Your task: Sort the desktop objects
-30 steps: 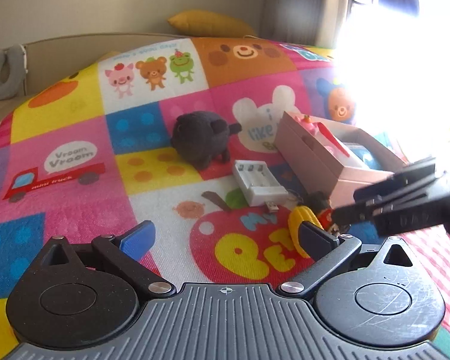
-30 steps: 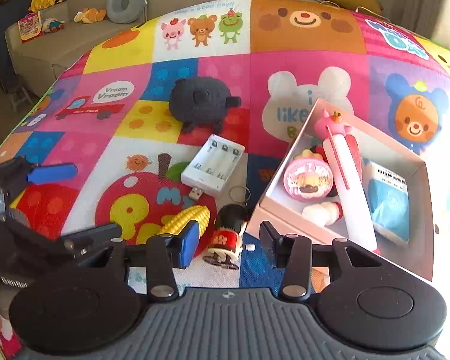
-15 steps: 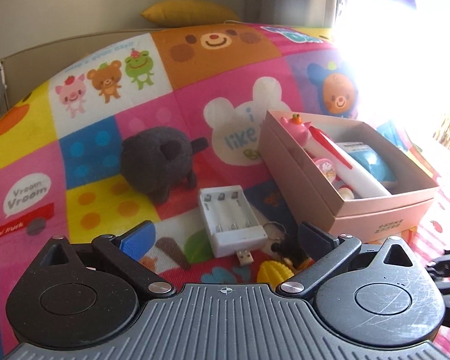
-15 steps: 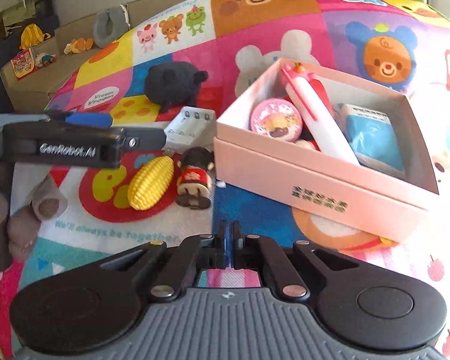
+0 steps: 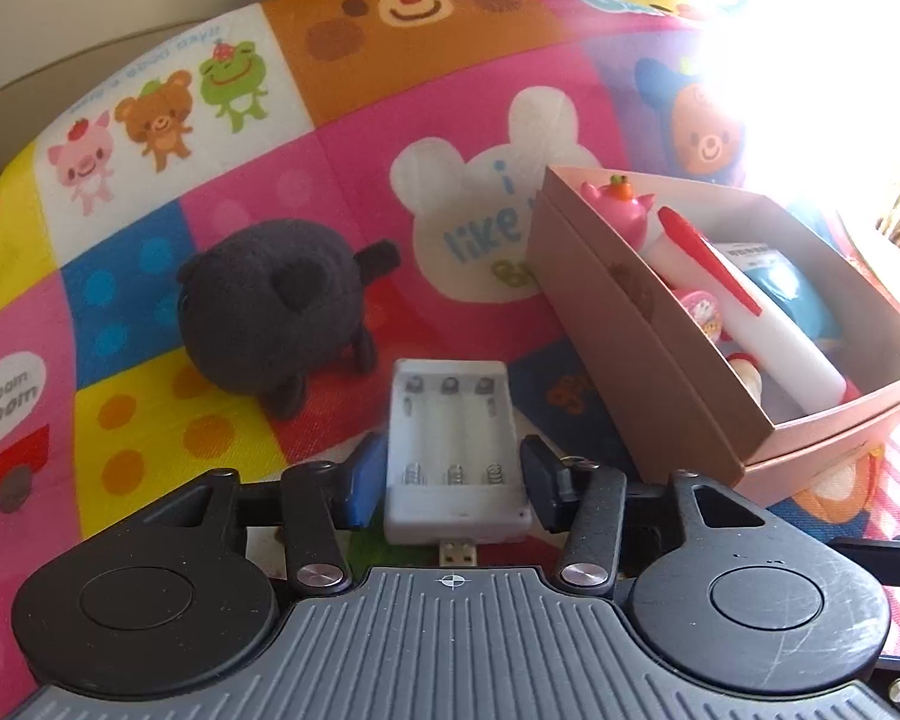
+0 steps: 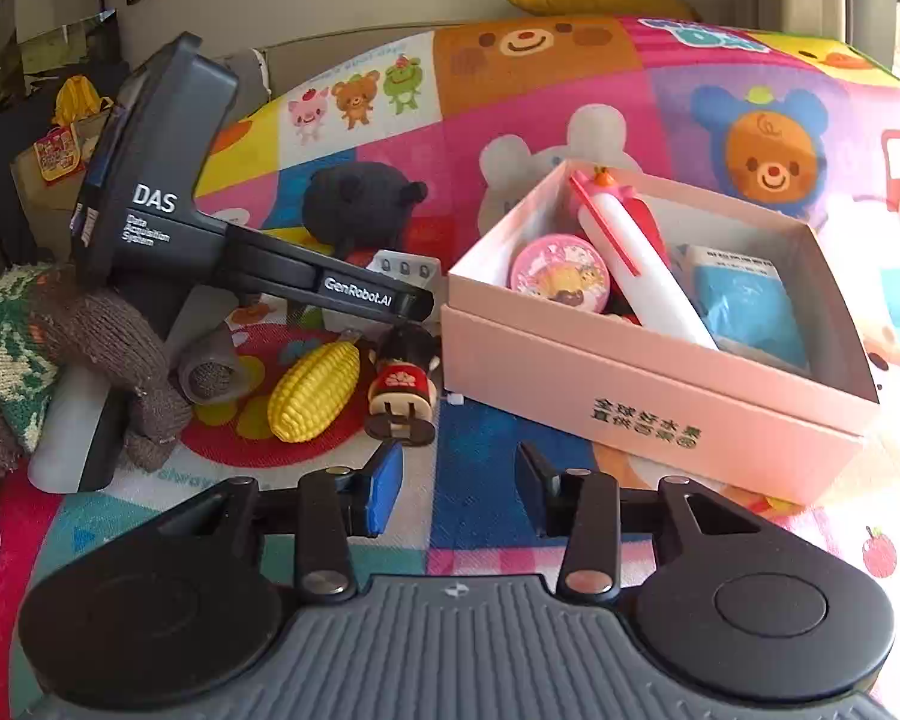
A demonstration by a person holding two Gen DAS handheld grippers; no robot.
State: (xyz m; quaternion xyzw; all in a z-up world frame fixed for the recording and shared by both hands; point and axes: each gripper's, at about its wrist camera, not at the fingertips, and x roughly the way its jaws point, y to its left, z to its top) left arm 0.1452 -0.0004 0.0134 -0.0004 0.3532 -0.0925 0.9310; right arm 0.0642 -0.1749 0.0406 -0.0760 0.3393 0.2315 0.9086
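A white battery charger lies on the patchwork mat, and my left gripper straddles its near end. The jaws are closing, and the blue pad and the black pad both touch the charger's sides. From the right wrist view the left gripper reaches in from the left over the charger. My right gripper hangs over the mat in front of the pink box; its jaws are opening with nothing between them. A yellow toy corn and a small doll figure lie just beyond it.
The pink box holds a big white pen, a round pink tin and a blue packet. A black plush pig stands left of the charger. A gloved hand grips the left tool. Glare washes out the right side.
The left gripper moved forward over the charger and its wide jaws came in against it. The right gripper drew back from the doll toward the box front, shut, then parted again.
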